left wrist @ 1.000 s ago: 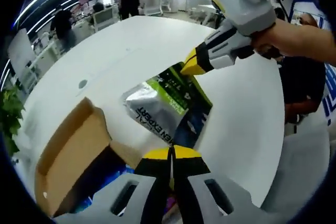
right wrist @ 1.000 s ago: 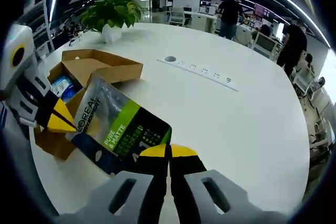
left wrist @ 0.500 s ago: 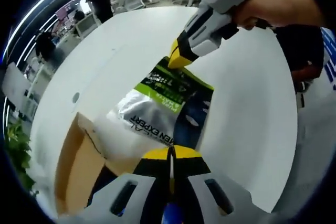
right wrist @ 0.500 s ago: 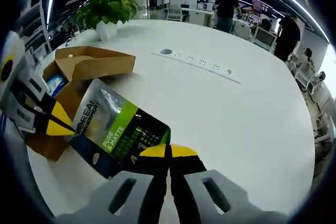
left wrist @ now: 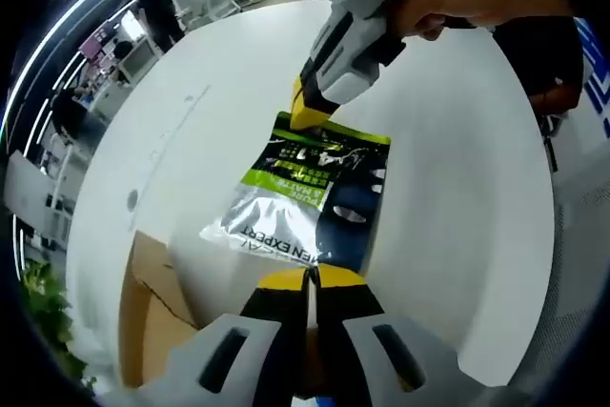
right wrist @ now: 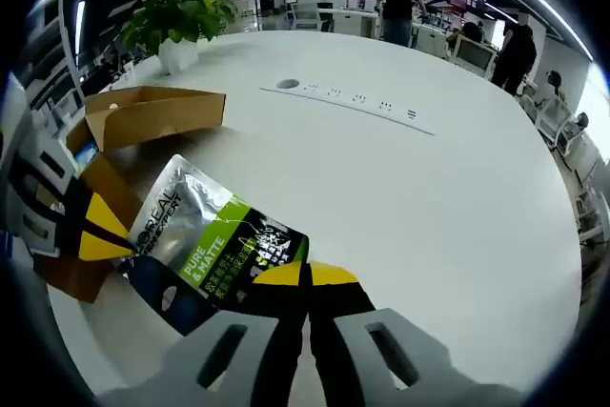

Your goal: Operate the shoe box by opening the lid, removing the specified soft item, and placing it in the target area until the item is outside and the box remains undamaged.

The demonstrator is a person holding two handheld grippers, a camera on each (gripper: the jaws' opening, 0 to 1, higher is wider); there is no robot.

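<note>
Both my grippers are clamped on the same pouch [left wrist: 310,202]: my left gripper [left wrist: 310,278] pinches its dark lower edge, jaws pressed together, and my right gripper [right wrist: 307,275] bites the opposite end the same way. Between them the silver, green and black pouch sits stretched over the white table [right wrist: 457,197], outside the box [right wrist: 143,116]. That open cardboard box stands just beside my left gripper, with a potted plant [right wrist: 181,21] at the table's far edge.

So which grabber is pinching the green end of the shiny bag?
The right gripper. It bites the pouch at its green and black end, while the left gripper clamps the opposite silver end, near the cardboard box.
</note>
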